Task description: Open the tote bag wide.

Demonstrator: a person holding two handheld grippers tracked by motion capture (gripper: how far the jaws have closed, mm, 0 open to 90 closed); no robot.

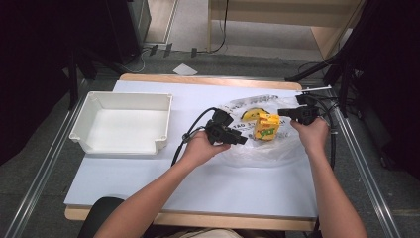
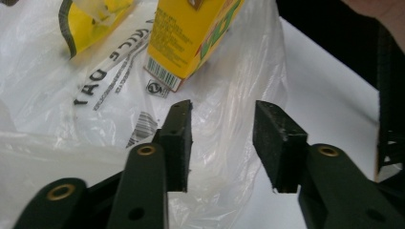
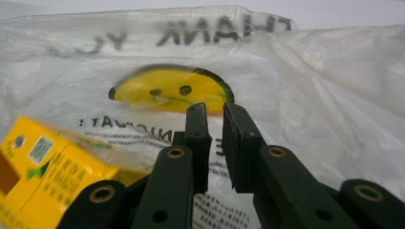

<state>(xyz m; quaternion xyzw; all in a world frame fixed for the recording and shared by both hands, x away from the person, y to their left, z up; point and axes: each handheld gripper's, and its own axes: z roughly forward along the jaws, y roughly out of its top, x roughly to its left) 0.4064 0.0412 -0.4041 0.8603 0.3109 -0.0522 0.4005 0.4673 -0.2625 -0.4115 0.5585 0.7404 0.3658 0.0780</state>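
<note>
A clear plastic bag (image 1: 270, 148) printed with a yellow smiley face (image 3: 167, 90) lies crumpled on the white table (image 1: 198, 183). A yellow drink carton (image 1: 266, 127) rests on it, tilted. My left gripper (image 1: 241, 140) is at the bag's left edge, just short of the carton (image 2: 191, 33). Its jaws (image 2: 222, 138) stand open, with only loose bag film (image 2: 47, 86) beneath them. My right gripper (image 1: 286, 113) is at the bag's far right side. Its jaws (image 3: 215, 114) stand a narrow gap apart over the film (image 3: 334, 95), and the carton (image 3: 52, 167) lies to their lower left.
An empty white plastic tray (image 1: 129, 95) sits on the table's left side. Black cables trail from both grippers. Dark stands and frame rails flank the table on either side.
</note>
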